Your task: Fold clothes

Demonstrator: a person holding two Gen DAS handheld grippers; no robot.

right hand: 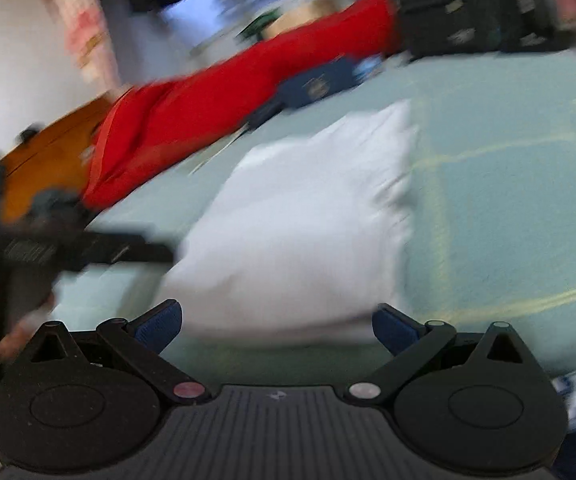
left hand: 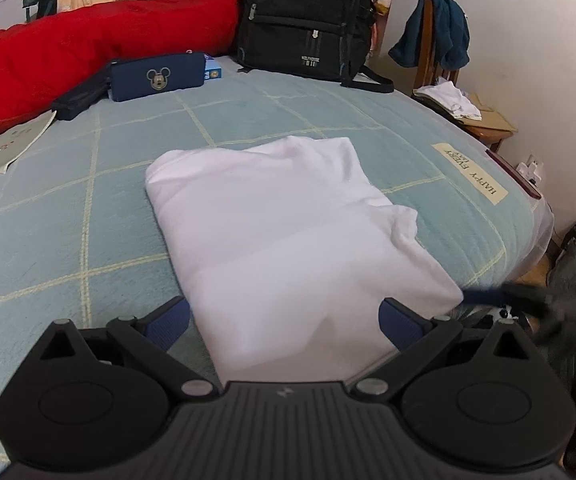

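A folded white garment [left hand: 288, 232] lies in a neat rectangle on the light blue checked bedspread [left hand: 68, 208]. My left gripper [left hand: 284, 320] is open just above the garment's near edge, blue pads spread wide with nothing between them. At the right edge of the left wrist view the right gripper appears as a dark blur near the garment's near right corner. In the right wrist view, blurred by motion, the same white garment [right hand: 308, 220] lies ahead of my open right gripper [right hand: 276, 326]. The left gripper [right hand: 68, 248] shows there as a dark shape at the left.
A red duvet [left hand: 88, 48] runs along the far left of the bed. A navy Mickey pouch [left hand: 156, 78] and a black backpack [left hand: 308, 20] stand behind the garment. A wooden chair [left hand: 436, 40] with a teal cloth stands beside the bed at right.
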